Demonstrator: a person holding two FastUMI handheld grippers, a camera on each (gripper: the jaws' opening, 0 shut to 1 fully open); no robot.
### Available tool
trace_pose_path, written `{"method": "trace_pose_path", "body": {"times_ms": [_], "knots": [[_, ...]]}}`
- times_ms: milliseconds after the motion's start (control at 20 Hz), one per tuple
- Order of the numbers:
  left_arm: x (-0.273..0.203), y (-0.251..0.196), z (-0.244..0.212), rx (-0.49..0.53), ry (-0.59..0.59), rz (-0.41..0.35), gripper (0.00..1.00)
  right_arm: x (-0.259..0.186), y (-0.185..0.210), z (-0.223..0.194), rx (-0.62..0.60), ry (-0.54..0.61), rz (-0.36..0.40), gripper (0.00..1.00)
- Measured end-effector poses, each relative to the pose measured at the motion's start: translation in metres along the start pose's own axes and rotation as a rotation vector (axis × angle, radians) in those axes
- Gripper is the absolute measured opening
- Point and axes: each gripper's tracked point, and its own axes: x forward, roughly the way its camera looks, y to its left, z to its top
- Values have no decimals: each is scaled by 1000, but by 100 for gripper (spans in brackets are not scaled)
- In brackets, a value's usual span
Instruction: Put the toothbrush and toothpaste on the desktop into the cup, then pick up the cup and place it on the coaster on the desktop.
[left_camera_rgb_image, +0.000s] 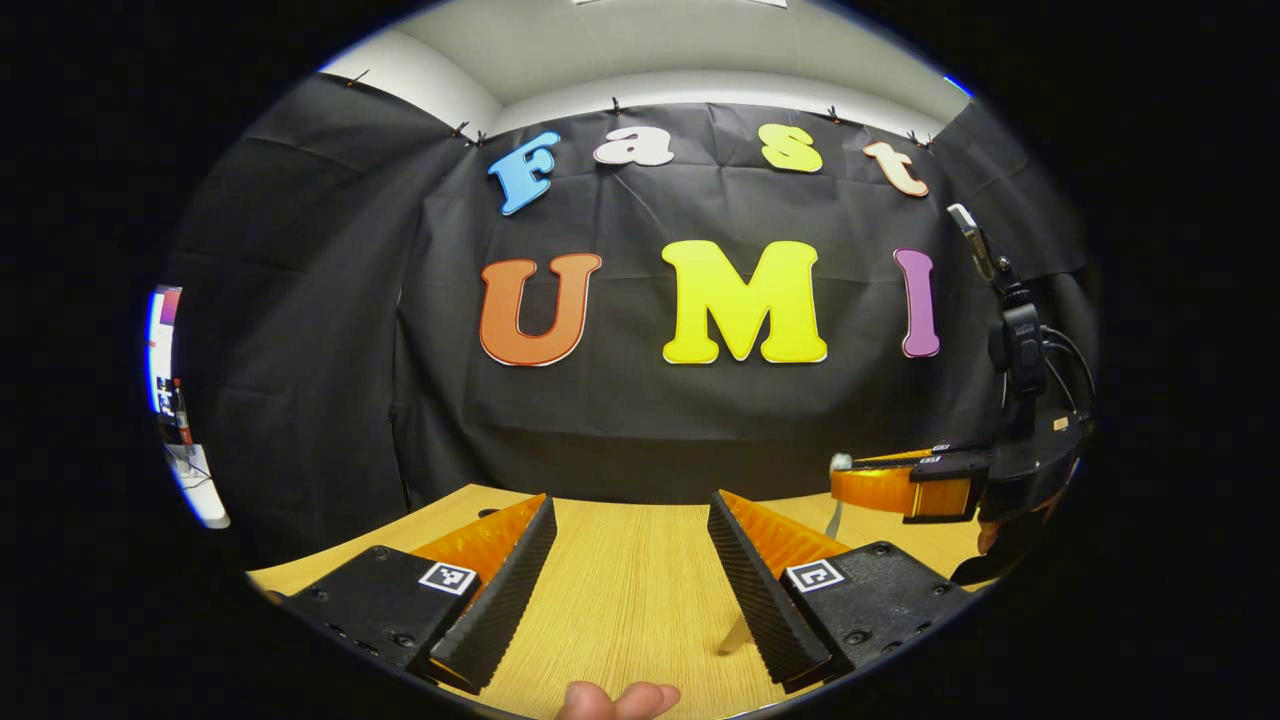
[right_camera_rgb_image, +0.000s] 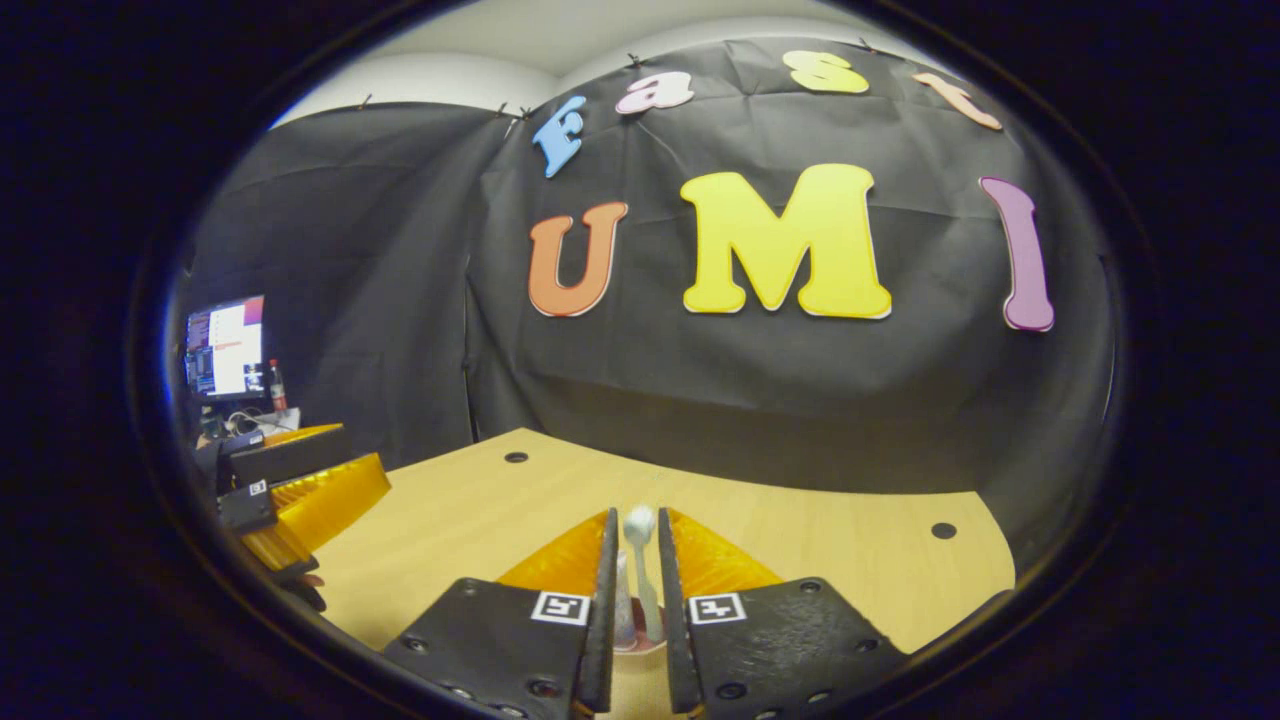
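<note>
My right gripper (right_camera_rgb_image: 638, 520) is shut on the toothbrush (right_camera_rgb_image: 646, 590), which stands upright between the fingers with its white head (right_camera_rgb_image: 638, 523) just past the fingertips. Low between those fingers shows a pinkish curved edge (right_camera_rgb_image: 640, 647); I cannot tell what it is. In the left gripper view the right gripper (left_camera_rgb_image: 838, 482) hangs above the table at the right, the toothbrush head (left_camera_rgb_image: 841, 462) sticking up from it and the thin handle (left_camera_rgb_image: 831, 520) hanging below. My left gripper (left_camera_rgb_image: 630, 500) stands open over the bare wooden desktop (left_camera_rgb_image: 630, 590) with nothing between its fingers. It also appears at far left (right_camera_rgb_image: 310, 500).
A person's fingertips (left_camera_rgb_image: 620, 700) show at the near edge. A small pale object (left_camera_rgb_image: 735, 635) peeks out beside my left gripper's right finger. The desktop has two dark holes (right_camera_rgb_image: 516, 457) (right_camera_rgb_image: 943, 530). A monitor (right_camera_rgb_image: 225, 345) and a bottle (right_camera_rgb_image: 275, 385) stand beyond the booth at left.
</note>
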Motion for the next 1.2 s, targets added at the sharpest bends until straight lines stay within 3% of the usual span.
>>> {"method": "trace_pose_path", "body": {"times_ms": [50,100,150,250,300,400,600,850,950,1000,1050,1150,1200], "knots": [[0,-1,0,0,1,-2,96,-1,-3,0,4,1,-8,24],[0,-3,2,1,0,-5,96,-4,-5,1,9,-7,-12,37],[-1,-4,3,4,0,-8,96,-6,-8,2,7,-10,-18,42],[0,-7,7,10,3,-27,96,-14,-18,-1,5,-7,-31,67],[0,-9,7,15,8,-47,96,-24,-20,-7,5,0,-23,86],[3,-9,13,48,26,-87,96,-51,-24,-26,6,20,20,97],[21,-20,55,137,65,-227,96,-123,-55,-75,30,97,52,96],[50,-40,113,385,125,-395,98,-200,-94,-106,166,101,64,94],[51,-57,106,482,232,-508,99,-226,-95,-126,213,115,106,92],[47,-61,97,531,305,-553,98,-237,-100,-132,220,106,100,95],[41,-67,86,565,375,-608,99,-244,-110,-136,208,86,65,91],[25,-76,56,660,512,-686,98,-260,-133,-139,137,19,-46,95],[16,-78,37,719,585,-722,99,-267,-137,-143,100,-7,-92,90]]}}
